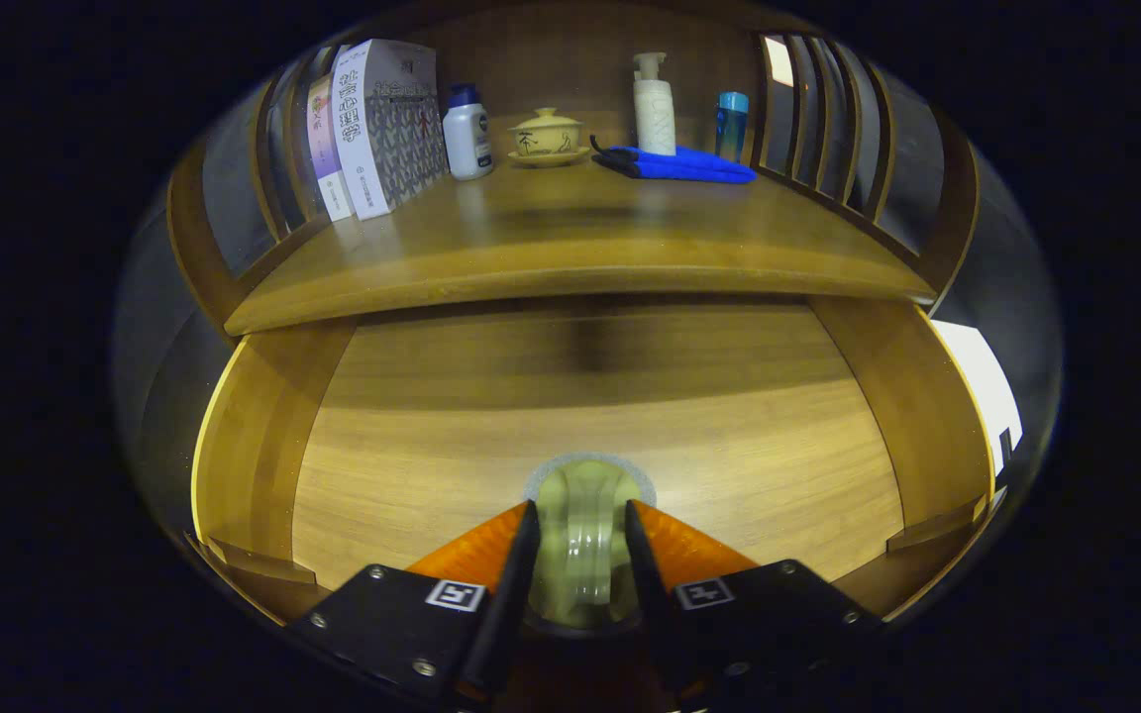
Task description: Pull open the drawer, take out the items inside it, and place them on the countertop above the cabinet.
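My gripper is shut on a pale, translucent roll-shaped item; both fingers press on its sides. It sits low inside the pulled-out wooden drawer, whose bare floor stretches ahead of the fingers. I cannot tell whether the item touches the drawer floor. Above and beyond the drawer runs the wooden countertop of the cabinet.
At the back of the countertop stand upright books, a white bottle with a blue cap, a lidded yellow tea bowl on a saucer, a white pump bottle, a folded blue cloth and a small blue bottle. Slatted wooden rails flank both sides.
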`<state>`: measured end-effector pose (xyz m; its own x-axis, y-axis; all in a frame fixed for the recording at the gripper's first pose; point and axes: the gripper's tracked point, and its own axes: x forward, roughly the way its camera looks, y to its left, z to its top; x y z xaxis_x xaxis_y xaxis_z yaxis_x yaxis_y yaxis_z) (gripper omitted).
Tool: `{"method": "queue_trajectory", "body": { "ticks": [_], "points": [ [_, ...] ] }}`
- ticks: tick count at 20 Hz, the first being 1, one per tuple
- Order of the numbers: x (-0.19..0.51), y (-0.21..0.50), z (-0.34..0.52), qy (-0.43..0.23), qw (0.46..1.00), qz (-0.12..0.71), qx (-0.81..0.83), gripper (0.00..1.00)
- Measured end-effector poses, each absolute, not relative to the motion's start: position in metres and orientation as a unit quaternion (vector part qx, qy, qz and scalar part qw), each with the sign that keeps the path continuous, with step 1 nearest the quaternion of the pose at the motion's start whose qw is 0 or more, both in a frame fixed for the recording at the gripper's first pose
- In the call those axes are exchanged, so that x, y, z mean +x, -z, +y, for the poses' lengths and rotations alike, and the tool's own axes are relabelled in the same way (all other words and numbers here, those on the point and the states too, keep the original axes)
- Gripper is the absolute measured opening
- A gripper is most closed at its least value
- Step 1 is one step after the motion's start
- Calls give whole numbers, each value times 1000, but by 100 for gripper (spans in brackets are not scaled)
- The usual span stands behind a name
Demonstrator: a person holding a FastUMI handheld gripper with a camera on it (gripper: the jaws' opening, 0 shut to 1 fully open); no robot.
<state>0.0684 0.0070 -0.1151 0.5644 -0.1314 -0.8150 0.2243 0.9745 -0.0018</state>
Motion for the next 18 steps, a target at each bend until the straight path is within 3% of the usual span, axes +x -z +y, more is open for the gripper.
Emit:
{"method": "queue_trajectory", "body": {
  "ticks": [3, 18],
  "points": [
    [69, 114, 7, 95, 887, 449, 49, 22],
    [99, -25, 4, 103, 949, 296, 41, 19]
  ]
}}
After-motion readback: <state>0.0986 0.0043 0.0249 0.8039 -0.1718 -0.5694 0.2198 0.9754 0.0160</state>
